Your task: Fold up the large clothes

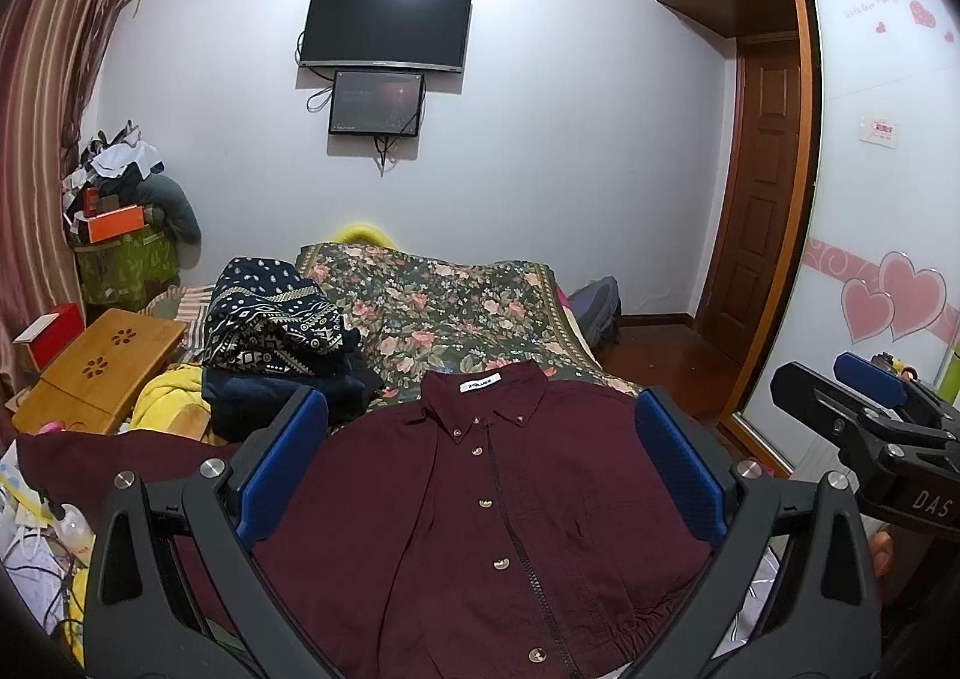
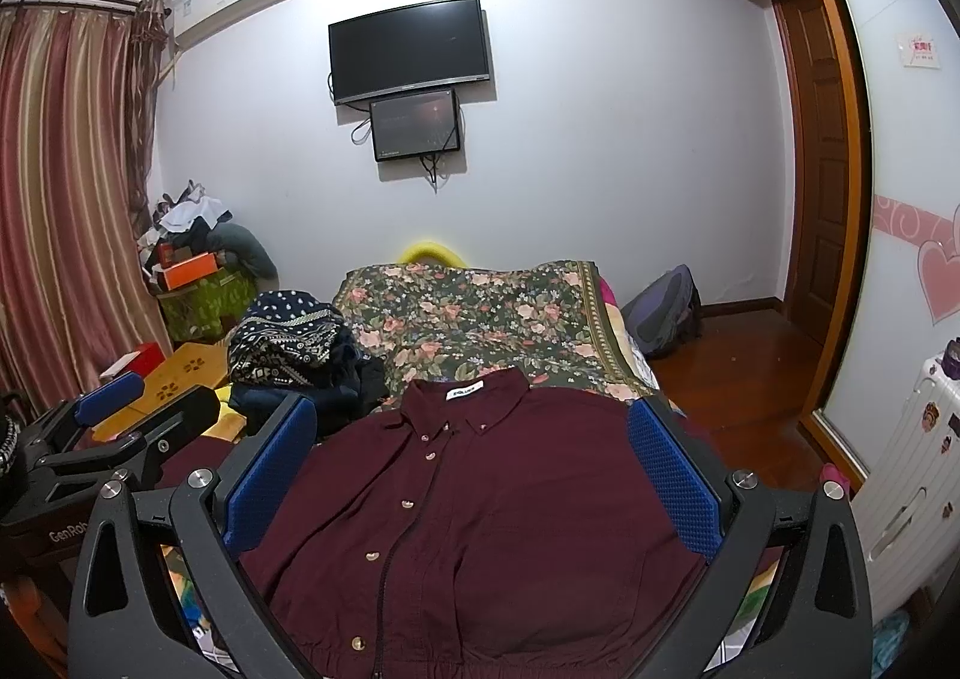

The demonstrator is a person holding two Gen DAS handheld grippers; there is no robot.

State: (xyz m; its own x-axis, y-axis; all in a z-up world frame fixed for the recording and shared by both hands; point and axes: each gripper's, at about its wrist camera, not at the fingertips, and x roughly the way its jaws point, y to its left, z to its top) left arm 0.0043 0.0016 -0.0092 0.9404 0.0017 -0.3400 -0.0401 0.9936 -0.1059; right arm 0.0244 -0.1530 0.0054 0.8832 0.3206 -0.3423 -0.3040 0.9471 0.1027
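A dark maroon button-up jacket [image 1: 480,505] with a front zip lies face up on the bed, collar toward the far wall; it also shows in the right wrist view [image 2: 480,511]. One sleeve spreads out to the left [image 1: 90,457]. My left gripper [image 1: 480,469] is open and empty, held above the jacket's chest. My right gripper [image 2: 471,475] is open and empty, above the jacket's right half. The right gripper shows at the right of the left wrist view [image 1: 870,415]; the left gripper shows at the left of the right wrist view [image 2: 120,421].
A floral bedspread [image 1: 456,307] covers the bed beyond the jacket. A pile of patterned dark clothes [image 1: 276,319] sits at the jacket's left shoulder. A wooden lap table [image 1: 102,361] and clutter lie at the left. A wardrobe [image 1: 888,199] and wooden floor [image 2: 738,373] are at the right.
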